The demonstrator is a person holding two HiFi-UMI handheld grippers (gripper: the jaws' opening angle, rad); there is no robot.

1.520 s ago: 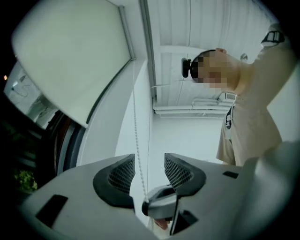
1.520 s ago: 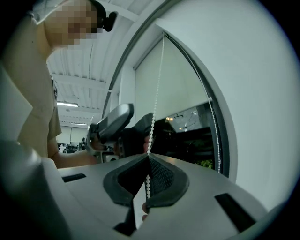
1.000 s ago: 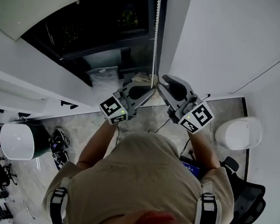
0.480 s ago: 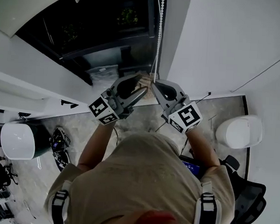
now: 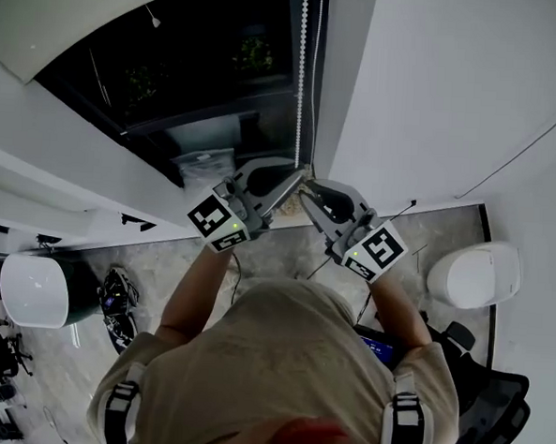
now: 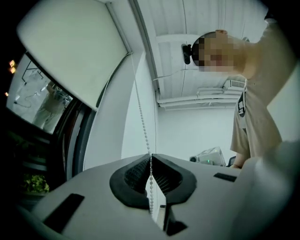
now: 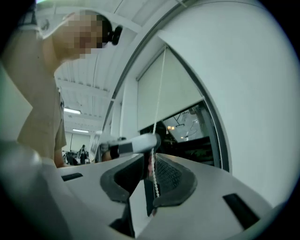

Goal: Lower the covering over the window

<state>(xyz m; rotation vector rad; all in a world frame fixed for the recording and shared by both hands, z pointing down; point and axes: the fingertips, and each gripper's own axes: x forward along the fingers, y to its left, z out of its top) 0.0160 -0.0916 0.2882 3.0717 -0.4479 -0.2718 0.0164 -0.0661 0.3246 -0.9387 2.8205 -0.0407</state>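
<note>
A white bead chain [image 5: 299,86] hangs in two strands beside the dark window [image 5: 175,60]. My left gripper [image 5: 298,176] is shut on one strand; in the left gripper view the bead chain [image 6: 142,123] runs down between the pressed pads of the left gripper [image 6: 150,157]. My right gripper [image 5: 305,192] sits just below and right of it. Its jaws are opening, with the bead chain [image 7: 154,180] lying between the parted pads of the right gripper [image 7: 149,161]. The white roller blind [image 6: 70,51] covers the top of the window, as the roller blind [image 7: 164,89] in the right gripper view also shows.
A white wall [image 5: 437,85] stands right of the chain. Below lie a windowsill [image 5: 81,223], a round white bin [image 5: 34,286] at left, a white domed object [image 5: 471,268] at right and a dark chair [image 5: 492,408]. The left gripper's tip [image 7: 136,143] shows in the right gripper view.
The left gripper has come back up and closed on the chain. The right gripper has risen a little and its jaws have parted from the chain.
</note>
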